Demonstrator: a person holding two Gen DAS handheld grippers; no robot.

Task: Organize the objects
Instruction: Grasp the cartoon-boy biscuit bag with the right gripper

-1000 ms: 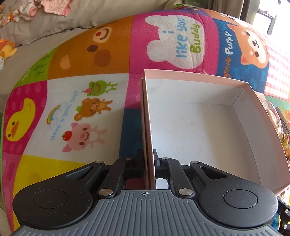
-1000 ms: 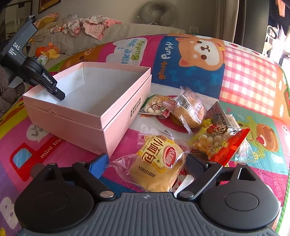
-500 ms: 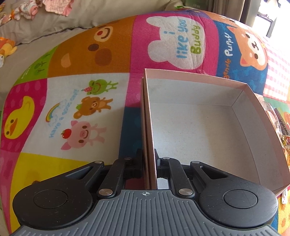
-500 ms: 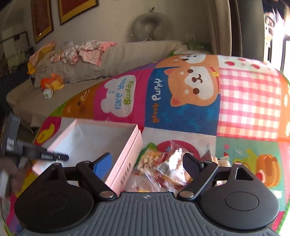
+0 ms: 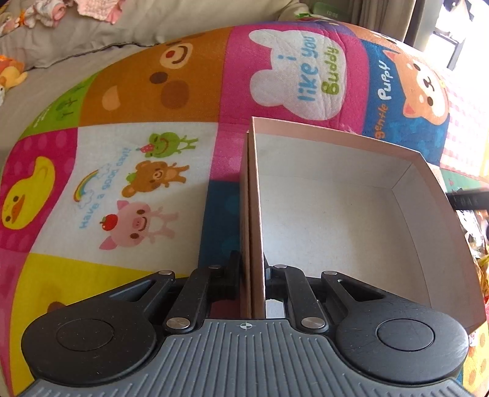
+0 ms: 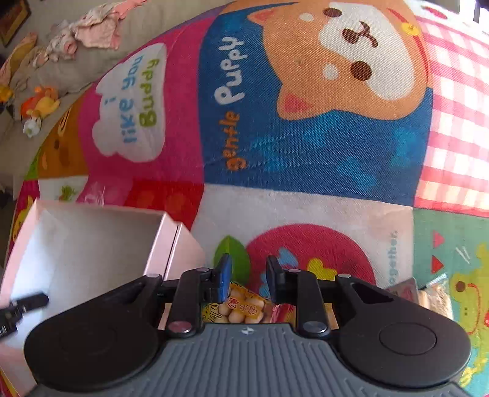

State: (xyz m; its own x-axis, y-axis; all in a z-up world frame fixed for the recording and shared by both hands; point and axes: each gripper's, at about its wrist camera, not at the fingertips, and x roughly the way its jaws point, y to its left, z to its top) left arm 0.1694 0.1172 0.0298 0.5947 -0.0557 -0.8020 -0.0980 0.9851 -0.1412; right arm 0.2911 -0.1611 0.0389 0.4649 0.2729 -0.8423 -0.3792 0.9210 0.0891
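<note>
While the snack bag (image 6: 241, 308) sits low, fingers (image 6: 222, 276) flank it.

Patchwork play mat (image 5: 189, 85) in bright cartoon panels: brown bear, pink cloud reading "i like you Buddy", blue "gentle Puppy" dog, yellow duck, red-and-white check (image 6: 452, 128). Beyond the mat's far edge, a grey-beige cushioned sofa (image 5: 91, 33). Strewn along it, pink and floral clothes (image 6: 91, 30). Further left, an orange and yellow plush toy (image 6: 39, 103). Upper right, dark window frame (image 5: 455, 45) with strong daylight behind. Top left corner, edge of a framed picture (image 6: 12, 21) on the wall.
</note>
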